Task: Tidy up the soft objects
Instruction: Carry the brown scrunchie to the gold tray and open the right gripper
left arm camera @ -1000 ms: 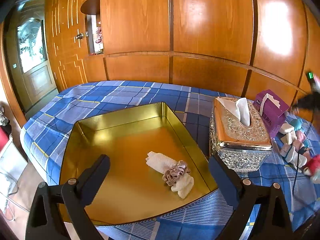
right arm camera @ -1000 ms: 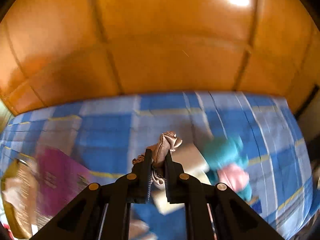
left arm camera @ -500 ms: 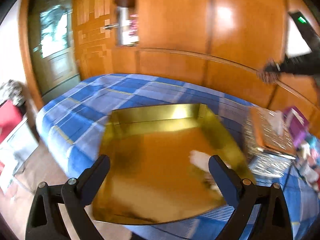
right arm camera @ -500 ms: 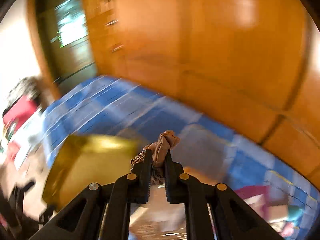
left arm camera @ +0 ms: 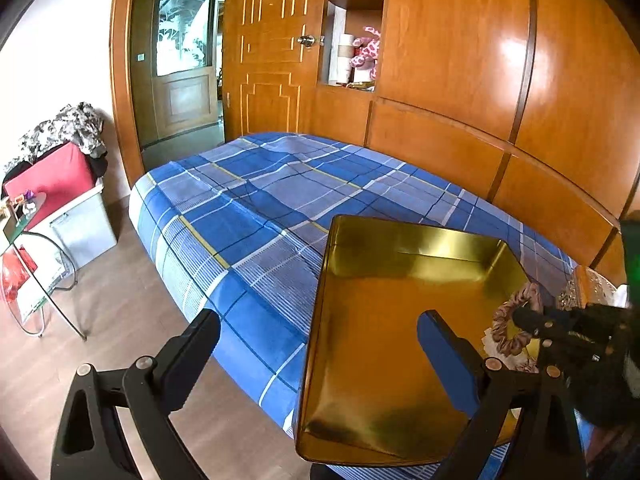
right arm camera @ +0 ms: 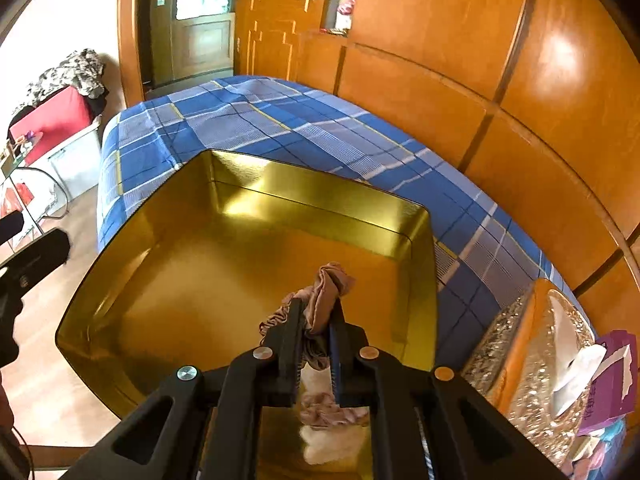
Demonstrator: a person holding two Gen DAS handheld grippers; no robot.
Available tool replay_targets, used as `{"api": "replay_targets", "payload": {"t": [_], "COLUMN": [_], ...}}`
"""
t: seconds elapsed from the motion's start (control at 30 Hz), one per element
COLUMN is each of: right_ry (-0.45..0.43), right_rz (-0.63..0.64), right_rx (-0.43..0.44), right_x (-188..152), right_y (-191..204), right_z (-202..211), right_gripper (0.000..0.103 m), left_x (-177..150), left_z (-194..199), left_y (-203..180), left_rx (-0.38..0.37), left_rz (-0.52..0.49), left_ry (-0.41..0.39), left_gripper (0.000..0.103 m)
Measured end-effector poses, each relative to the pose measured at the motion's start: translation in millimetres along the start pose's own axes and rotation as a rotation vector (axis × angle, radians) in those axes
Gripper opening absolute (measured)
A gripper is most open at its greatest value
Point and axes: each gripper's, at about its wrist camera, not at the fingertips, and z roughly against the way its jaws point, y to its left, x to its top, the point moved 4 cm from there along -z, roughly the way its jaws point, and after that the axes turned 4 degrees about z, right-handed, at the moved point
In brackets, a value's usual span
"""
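From the left wrist view, the left gripper (left arm camera: 318, 334) hangs with its fingers spread wide apart and nothing between them, over the near left edge of the gold tray (left arm camera: 408, 236) that sits on the blue checked bedspread (left arm camera: 256, 200). At the right side of the tray, the right gripper (left arm camera: 520, 316) reaches in with a brown scrunchie (left arm camera: 505, 322) at its tip, above a bit of white cloth (left arm camera: 489, 342) lying on the tray floor.

From the right wrist view, the right gripper (right arm camera: 316, 312) is clamped on the brown scrunchie (right arm camera: 326, 292) — the fabric bunches up out of the tips and hangs down between the fingers. It is held over the near right part of the tray (right arm camera: 280, 184), not resting on it. Below the fingers lie a second, paler scrunchie (right arm camera: 332, 412) and the white cloth (right arm camera: 324, 446) — both on the tray floor. A silver tissue box (right arm camera: 532, 364) stands just beside the tray's right wall, with a purple box (right arm camera: 612, 376) further right.
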Motion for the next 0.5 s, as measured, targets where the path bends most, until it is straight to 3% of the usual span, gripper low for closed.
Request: {"api": "replay_targets", "payload": {"t": [0.17, 0.23, 0.5], "right_ry": [-0.057, -0.069, -0.144], "right_rz": [0.046, 0.043, 0.014], "right_rx": [-0.073, -0.103, -0.159], "right_x": [-4.7, -6.0, -1.0], "right_y": [8.9, 7.7, 2.6], "right_z": [7.0, 10.5, 39.1], "right_gripper": [0.022, 0.031, 0.039], "left_x": [-2.4, -2.5, -1.6], "left_z": [-3.9, -3.7, -0.6], "left_y": [-1.4, -2.5, -5.3], "left_rx": [0.003, 0.003, -0.005], "left_rz": [-0.009, -0.010, -0.007], "left_ry": [0.011, 0.010, 0.003], "left_gripper": [0.099, 0.099, 0.100]}}
